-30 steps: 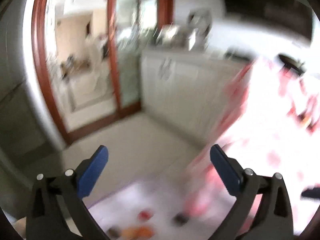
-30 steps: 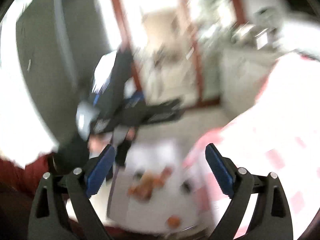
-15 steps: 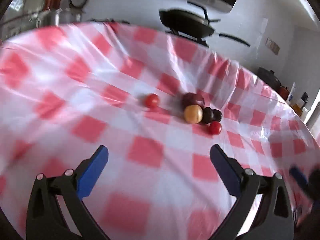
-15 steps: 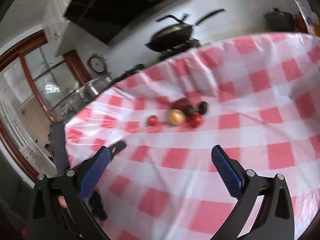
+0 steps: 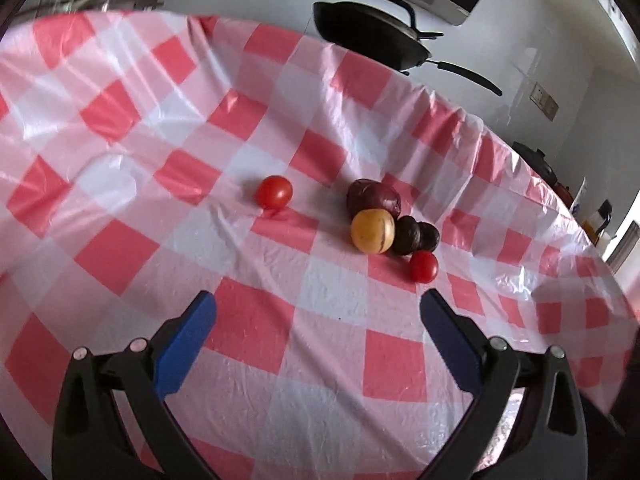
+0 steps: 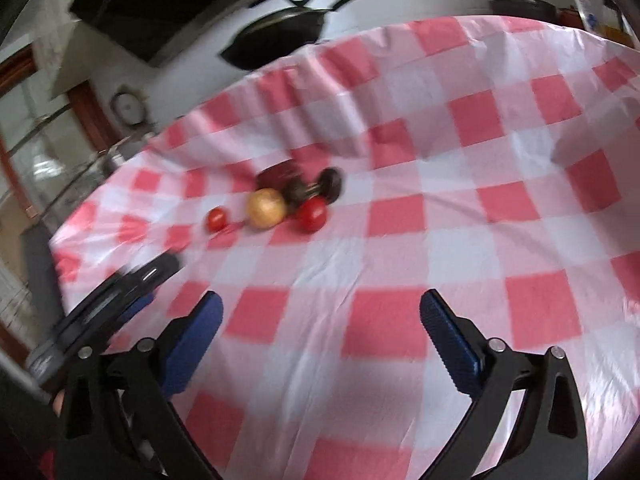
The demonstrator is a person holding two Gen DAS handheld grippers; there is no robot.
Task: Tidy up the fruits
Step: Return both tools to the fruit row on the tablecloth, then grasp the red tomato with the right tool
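Several fruits lie on the red-and-white checked tablecloth (image 5: 256, 328). A red tomato (image 5: 274, 192) sits apart to the left. A yellow fruit (image 5: 372, 231), a dark purple fruit (image 5: 374, 196), two small dark fruits (image 5: 416, 236) and a second red tomato (image 5: 423, 266) cluster together. The cluster also shows in the right wrist view, with the yellow fruit (image 6: 266, 208) and a tomato (image 6: 312, 214). My left gripper (image 5: 316, 318) is open and empty, short of the fruits. My right gripper (image 6: 320, 318) is open and empty, farther back; the left gripper (image 6: 120, 292) shows at its left.
A black wok (image 5: 368, 36) stands on a stove beyond the table's far edge. A dark pot (image 5: 534, 158) and bottles stand at the far right. The cloth hangs over the table edge at the right (image 5: 592, 360).
Both grippers swung from the room and floor onto the table. In the last half second both moved closer to the fruits. Jaws stayed open.
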